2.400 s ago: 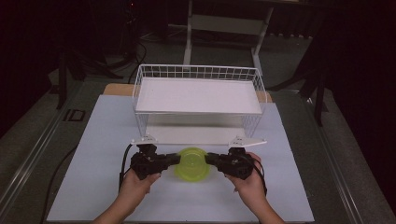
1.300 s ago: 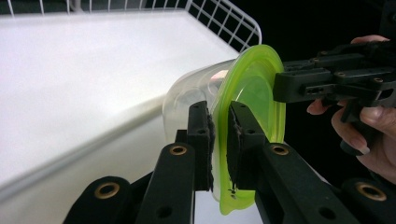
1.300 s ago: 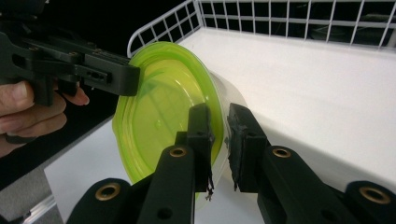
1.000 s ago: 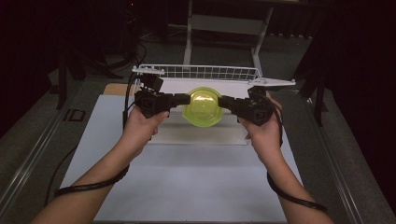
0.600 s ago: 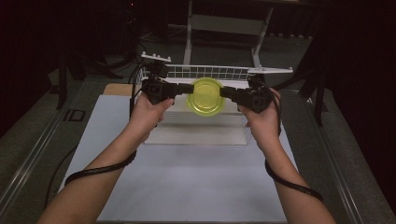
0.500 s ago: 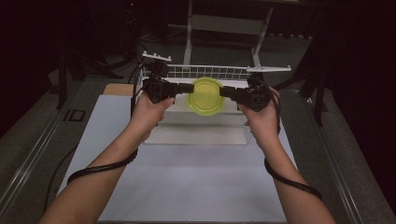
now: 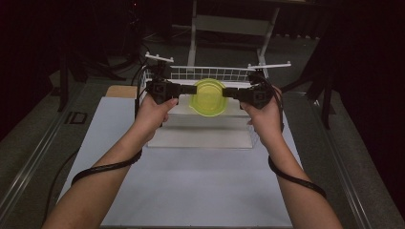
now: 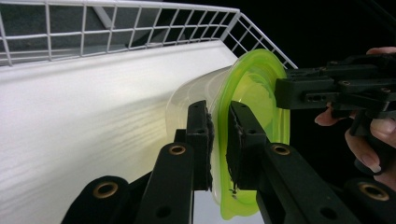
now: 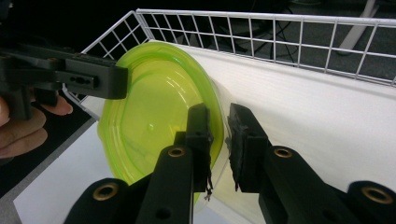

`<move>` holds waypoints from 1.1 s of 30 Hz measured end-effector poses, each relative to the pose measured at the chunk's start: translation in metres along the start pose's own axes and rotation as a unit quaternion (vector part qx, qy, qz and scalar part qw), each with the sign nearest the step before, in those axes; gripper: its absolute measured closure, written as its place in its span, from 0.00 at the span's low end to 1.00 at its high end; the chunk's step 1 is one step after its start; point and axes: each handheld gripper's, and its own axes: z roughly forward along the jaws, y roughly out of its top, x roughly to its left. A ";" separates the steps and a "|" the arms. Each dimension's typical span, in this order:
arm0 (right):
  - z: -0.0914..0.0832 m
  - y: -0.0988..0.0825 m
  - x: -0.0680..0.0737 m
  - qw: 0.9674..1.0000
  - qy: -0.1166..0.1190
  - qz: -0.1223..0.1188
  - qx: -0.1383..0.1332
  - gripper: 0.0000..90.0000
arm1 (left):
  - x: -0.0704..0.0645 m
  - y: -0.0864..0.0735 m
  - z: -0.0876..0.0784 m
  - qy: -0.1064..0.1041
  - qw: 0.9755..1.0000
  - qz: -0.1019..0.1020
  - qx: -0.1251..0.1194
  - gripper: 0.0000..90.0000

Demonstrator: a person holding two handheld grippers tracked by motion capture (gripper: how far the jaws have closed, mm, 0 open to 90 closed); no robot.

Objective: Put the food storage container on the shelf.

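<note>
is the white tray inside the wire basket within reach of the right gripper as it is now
Probably not: the right gripper is shut on the green lid, so its fingers are taken, though the tray lies open just below.

Lime-green translucent lidded container [image 7: 207, 97]; white wire-grid basket [image 7: 210, 73]; black tongs [image 8: 218, 140]; pale bluish-white tabletop [image 7: 191, 181].

bare forearms [image 7: 110, 179], black tools [image 7: 184, 88] with brass screws, black cables [image 7: 107, 167].

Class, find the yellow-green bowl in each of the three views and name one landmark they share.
High view: yellow-green bowl upper centre, between both grippers.
Left gripper view: bowl right of centre, rim between the jaws.
Right gripper view: bowl left of centre, rim between the jaws.
Shared landmark: white wire basket.
</note>
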 end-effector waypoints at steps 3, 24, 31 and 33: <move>0.004 0.004 -0.002 1.000 -0.004 0.010 0.005 0.87 | 0.004 0.002 0.002 0.000 1.000 -0.015 -0.003 0.88; 0.019 0.011 -0.011 1.000 -0.018 0.019 0.003 0.60 | 0.017 -0.002 0.014 0.020 0.999 -0.038 -0.005 0.57; 0.004 0.009 0.000 0.999 -0.032 -0.011 -0.019 0.61 | 0.013 -0.003 -0.001 0.021 0.999 -0.006 -0.049 0.51; -0.003 0.004 0.005 0.999 -0.031 -0.021 -0.027 0.65 | 0.013 -0.007 -0.009 0.015 0.997 0.000 -0.069 0.48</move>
